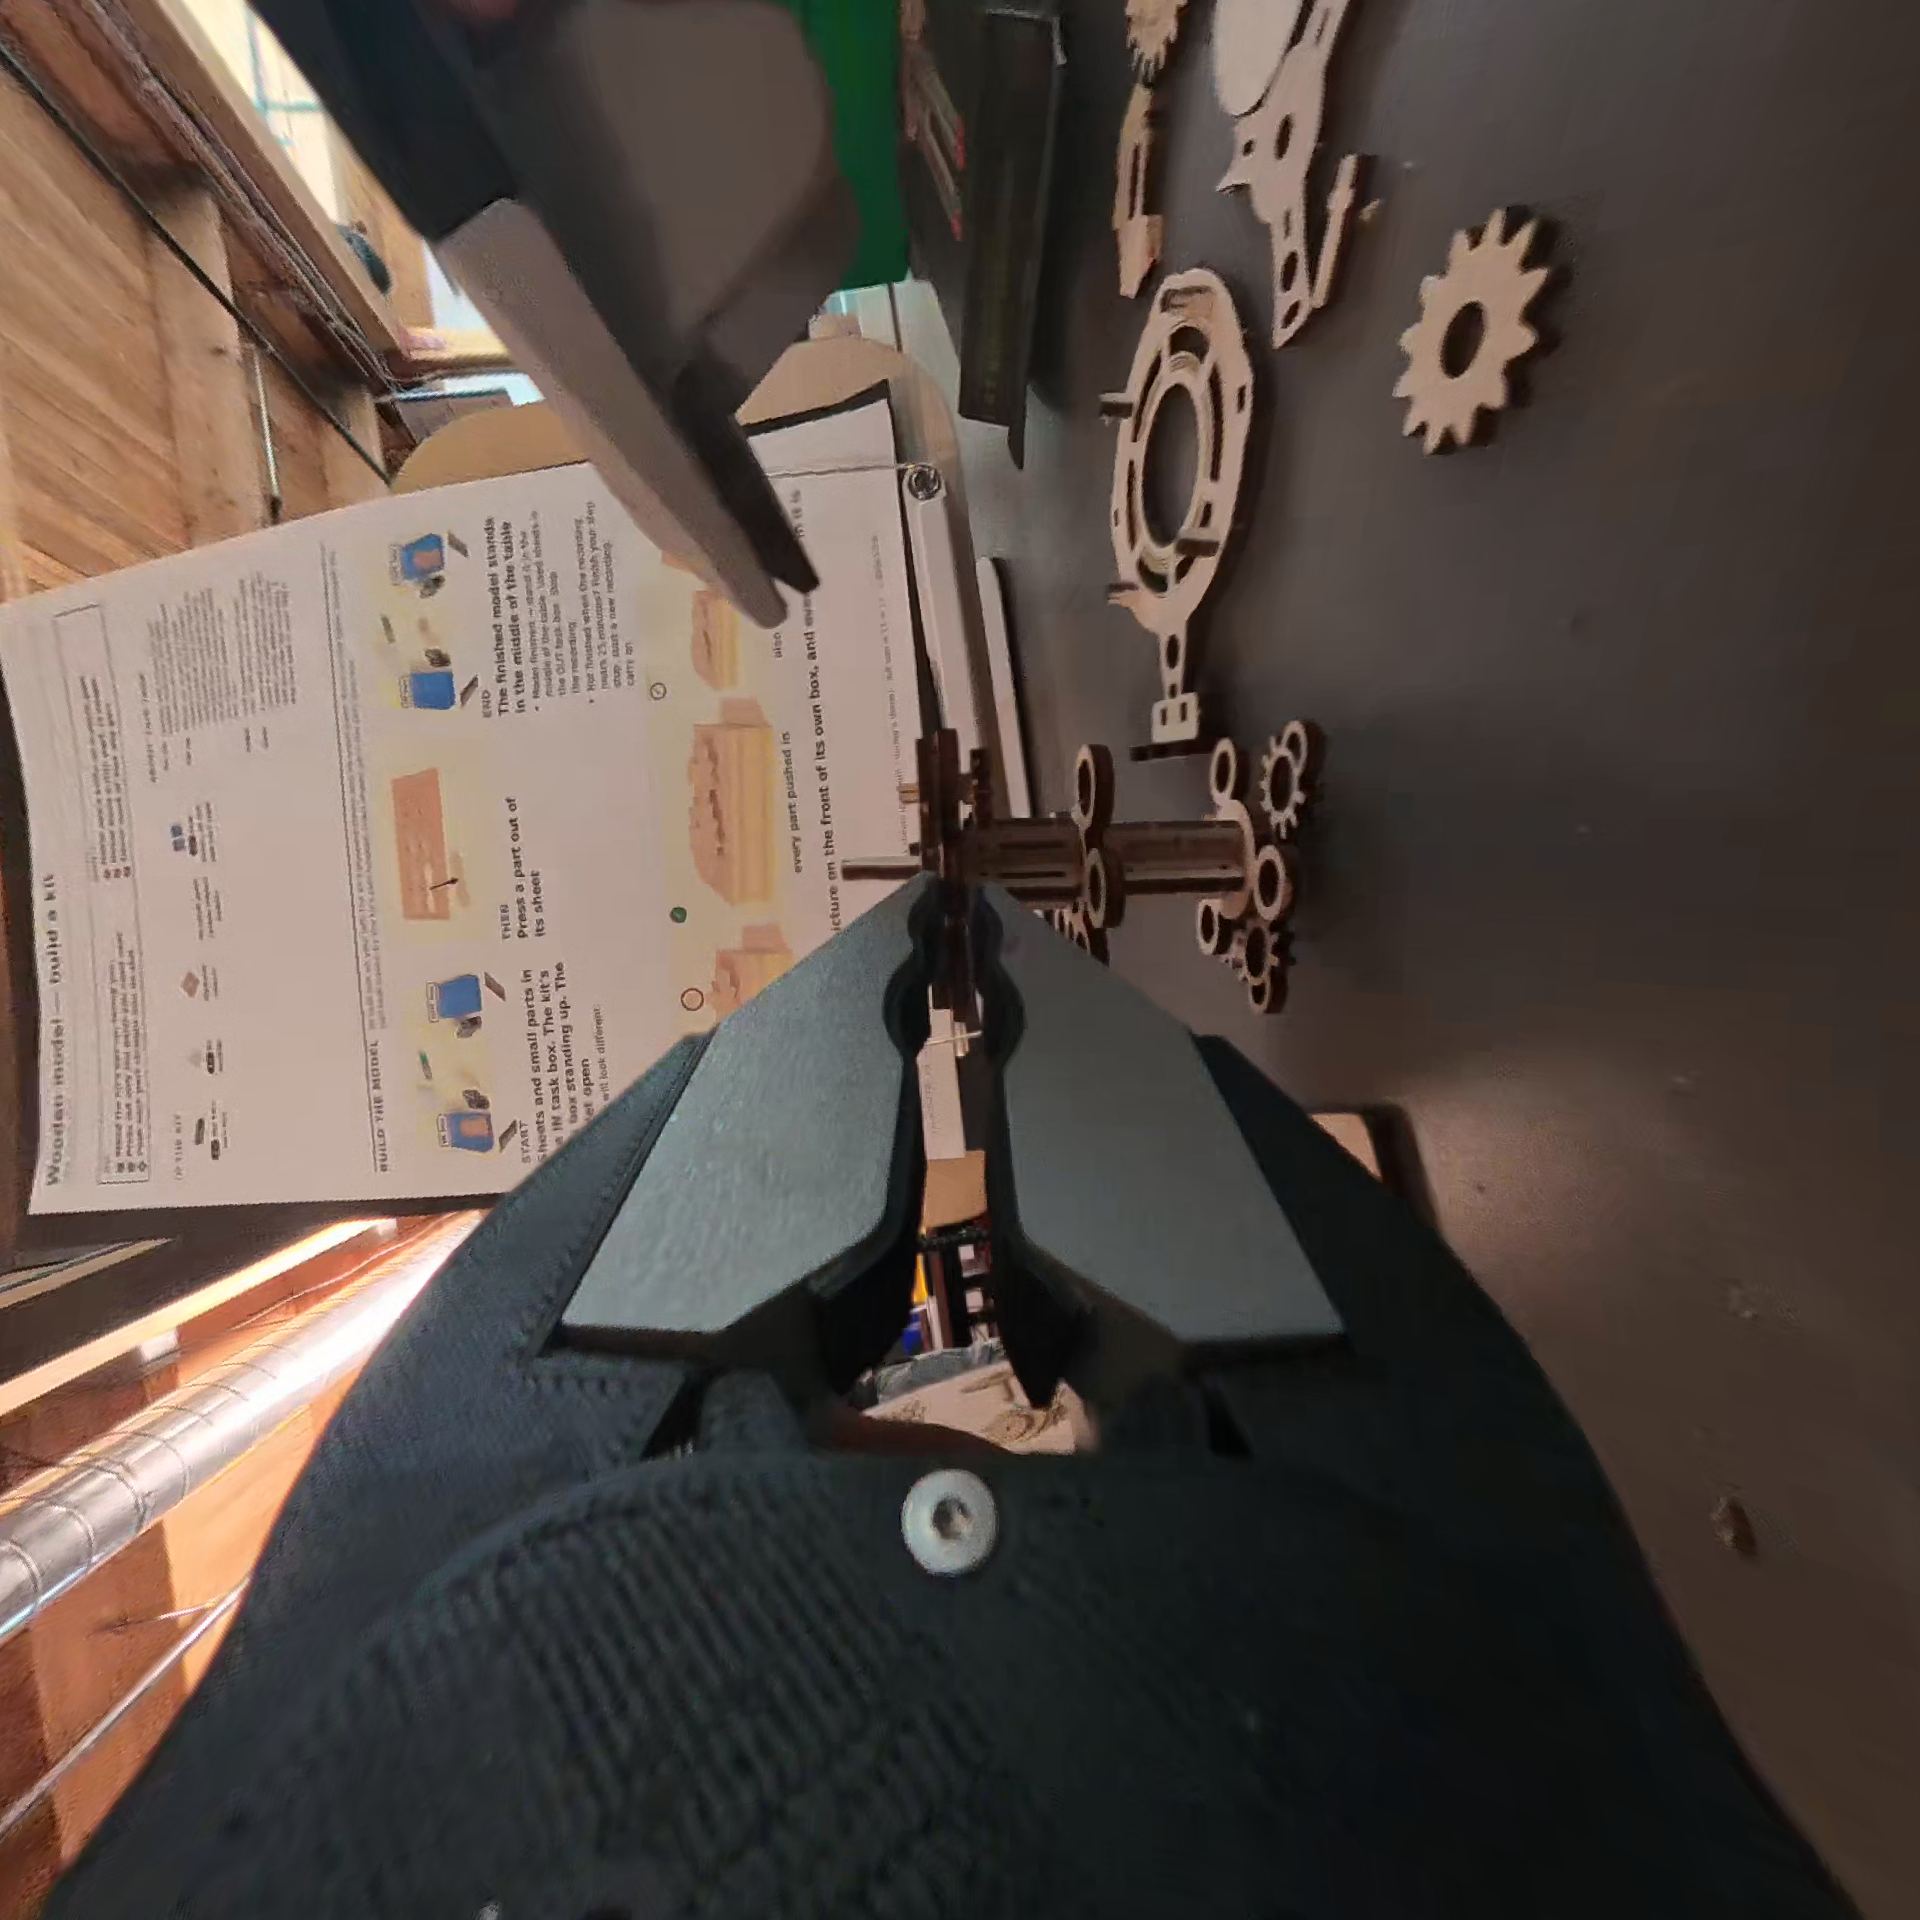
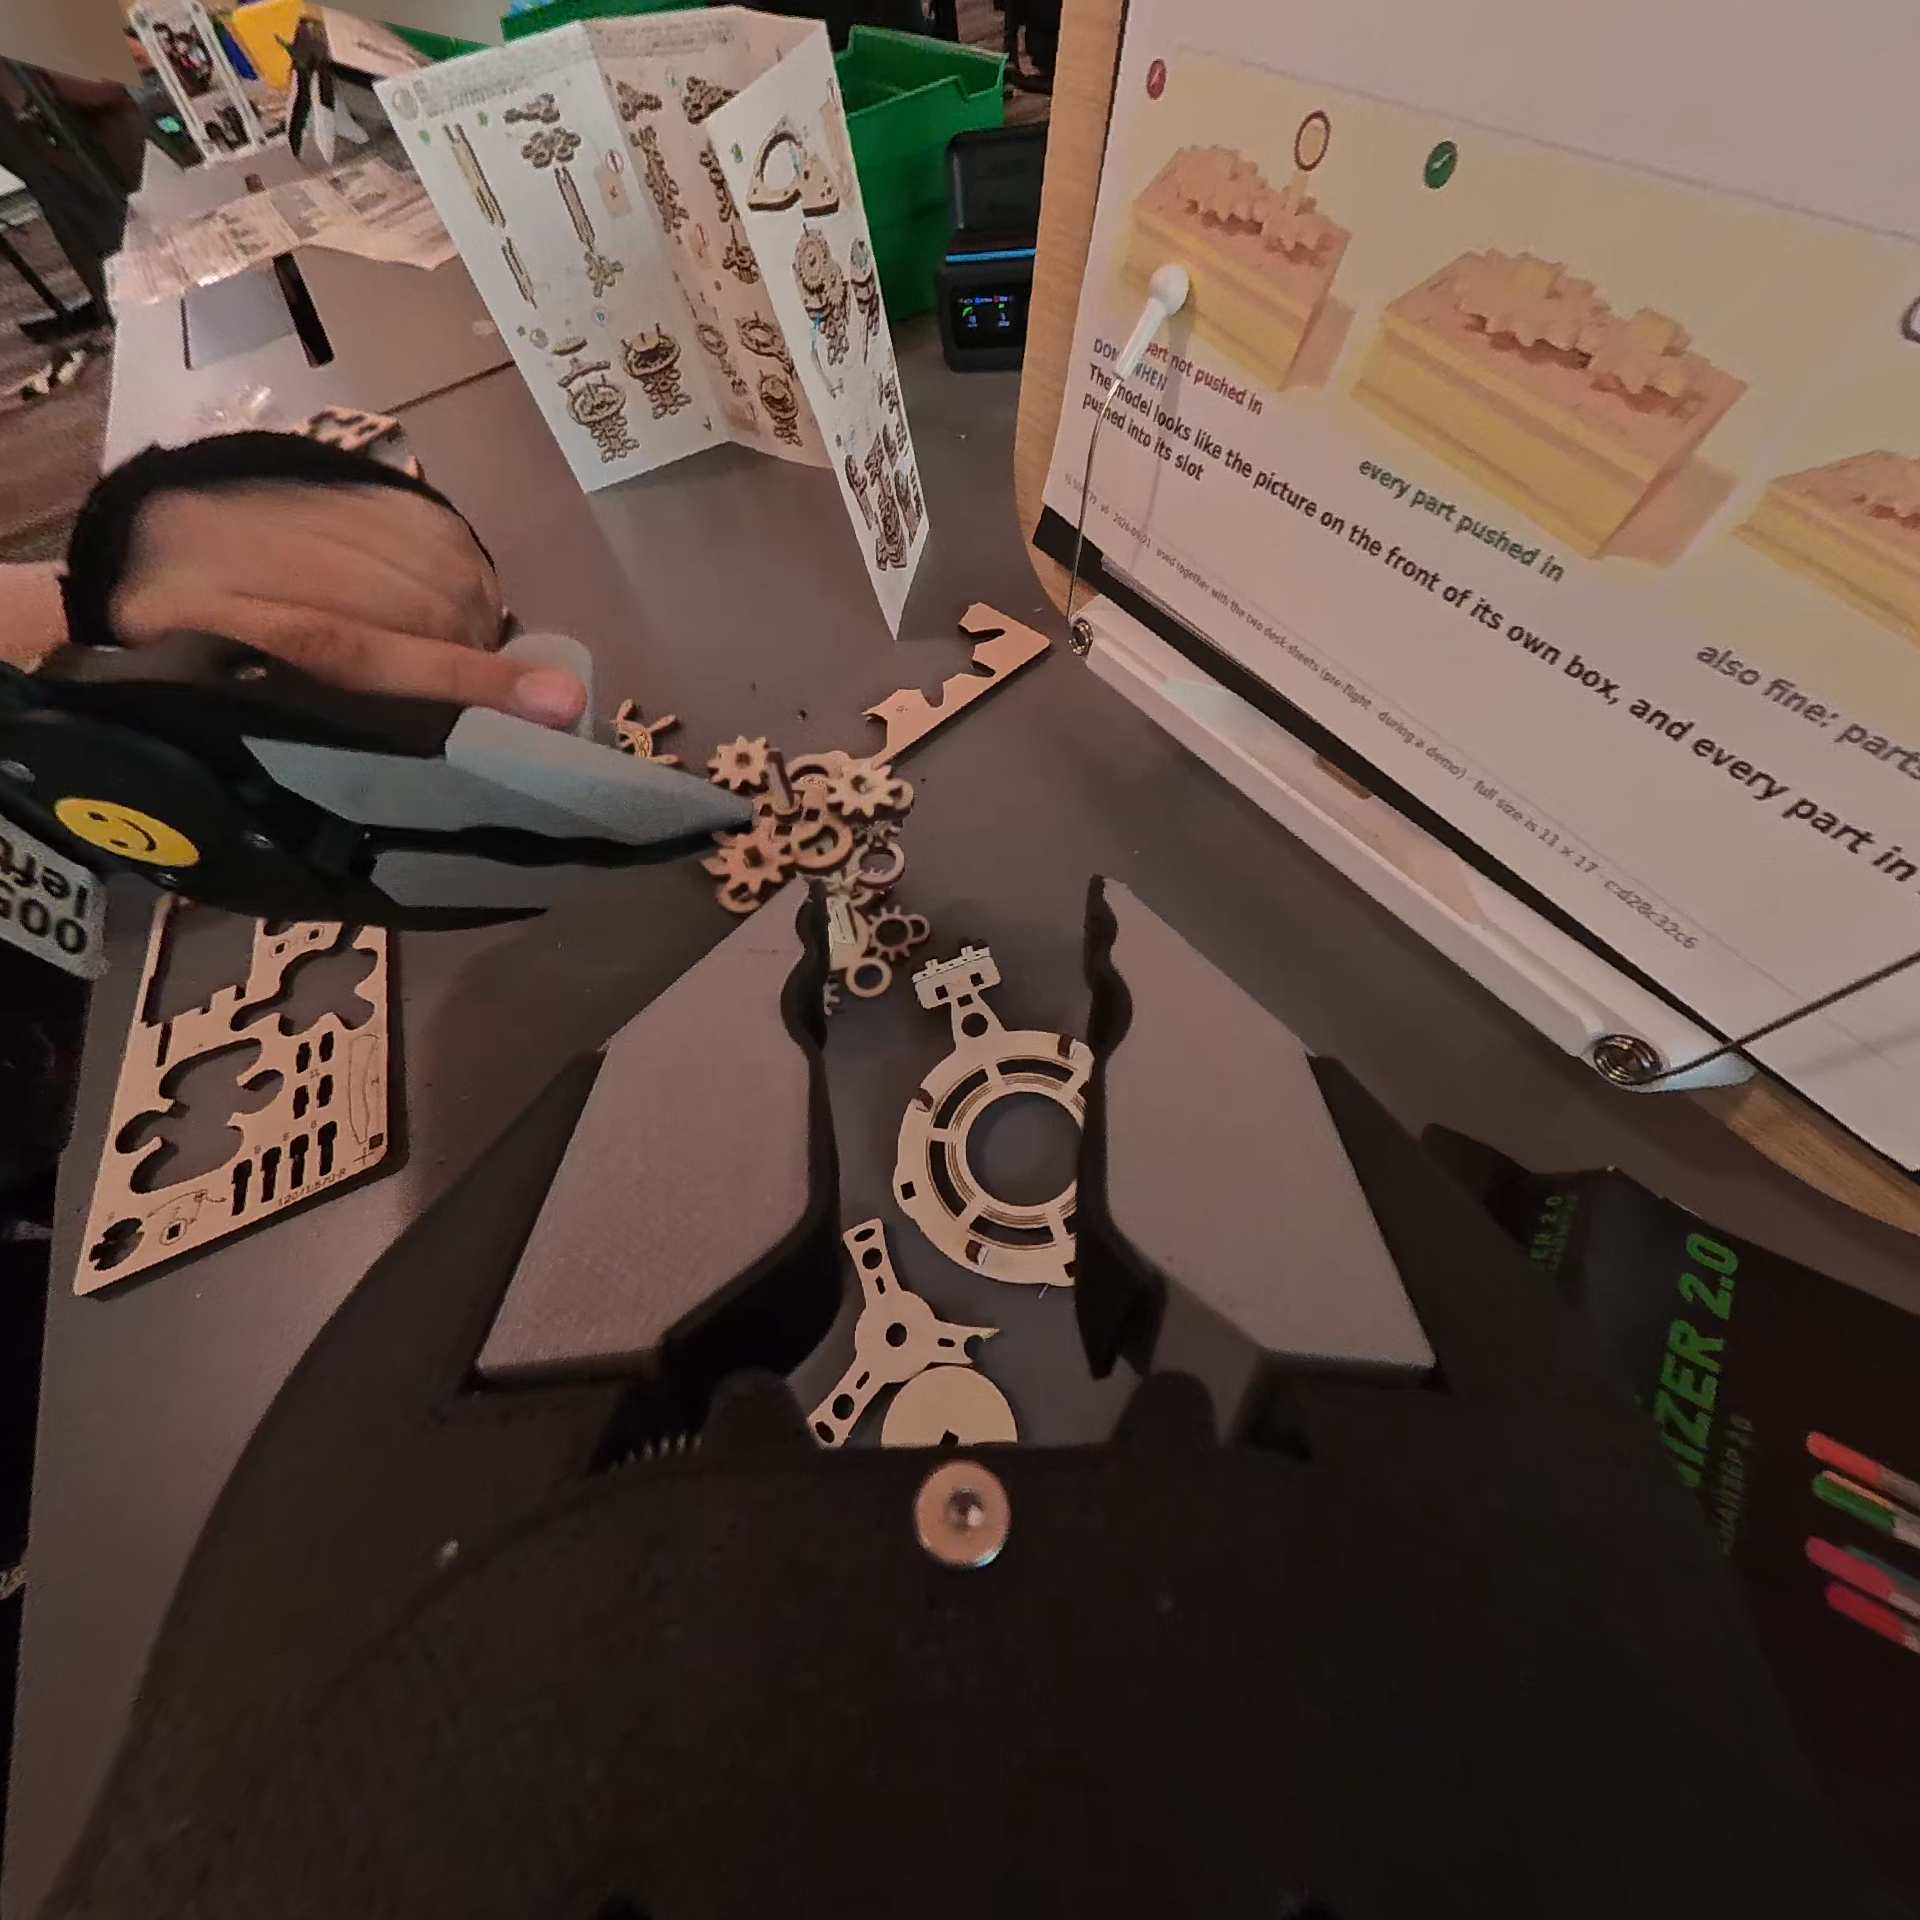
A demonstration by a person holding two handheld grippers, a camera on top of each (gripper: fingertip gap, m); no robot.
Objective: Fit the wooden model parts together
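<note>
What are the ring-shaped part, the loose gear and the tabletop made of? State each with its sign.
Ring-shaped part: thin pale plywood, it seems; dark, likely laser-cut edges.
Loose gear: same unfinished pale wood, dark tooth edges.
Tabletop: smooth matte grey, probably laminate; uncertain.

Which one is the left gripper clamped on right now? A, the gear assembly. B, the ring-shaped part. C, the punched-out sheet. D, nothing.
A: the left gripper has its jaws shut on the gear assembly, while the ring part lies loose on the table.
</note>
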